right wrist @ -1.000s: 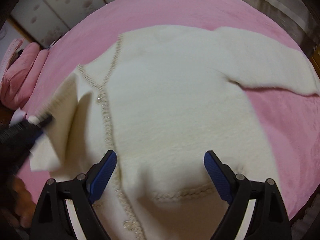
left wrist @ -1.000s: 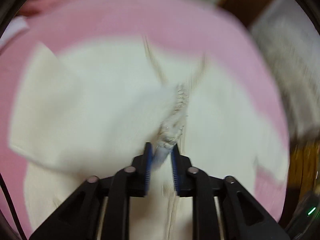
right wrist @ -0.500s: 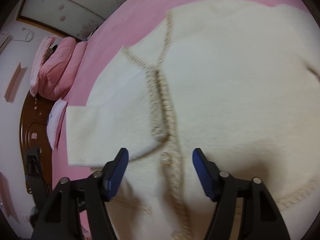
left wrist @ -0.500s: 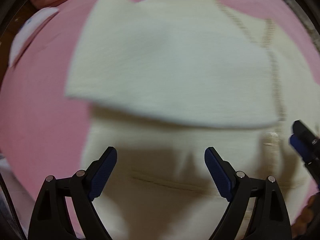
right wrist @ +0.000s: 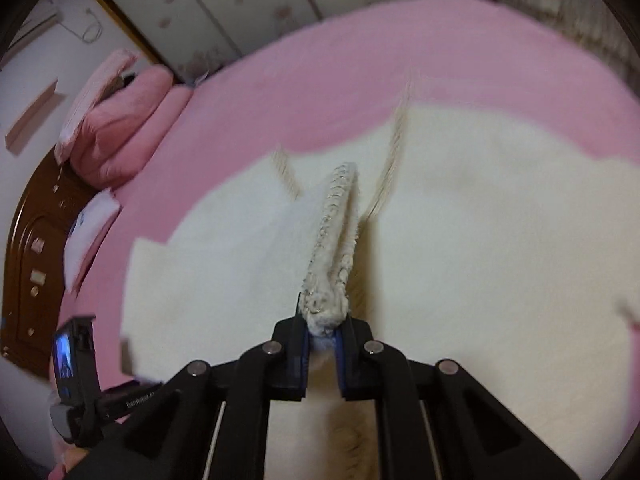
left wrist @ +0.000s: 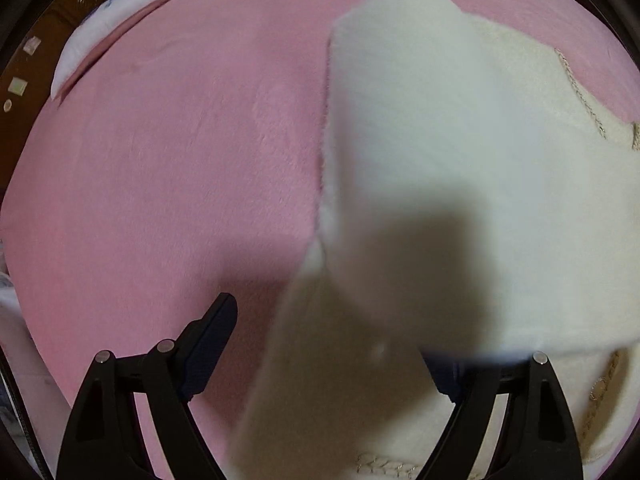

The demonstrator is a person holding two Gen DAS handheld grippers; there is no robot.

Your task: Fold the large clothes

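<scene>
Now: right tool (right wrist: 322,330) has just closed, clamped on cardigan's (right wrist: 480,280) beaded front edge (right wrist: 334,232), which runs straight ahead up the pink bed (right wrist: 320,92) | left tool (left wrist: 332,344) spread apart, sleeve (left wrist: 400,140) loose between, nearer that side | next, I judge: carry edge across.

Open pink bedspread (left wrist: 168,184) left of cardigan (left wrist: 460,152); pillows (right wrist: 116,120), headboard (right wrist: 28,264) at far edge.

The cream cardigan (right wrist: 480,240) is soft, fuzzy knit with a rough beaded braid trim (right wrist: 334,248). The pink bed cover (left wrist: 160,180) looks plush and matt, perhaps fleece. The headboard (right wrist: 28,264) is glossy dark wood.
</scene>
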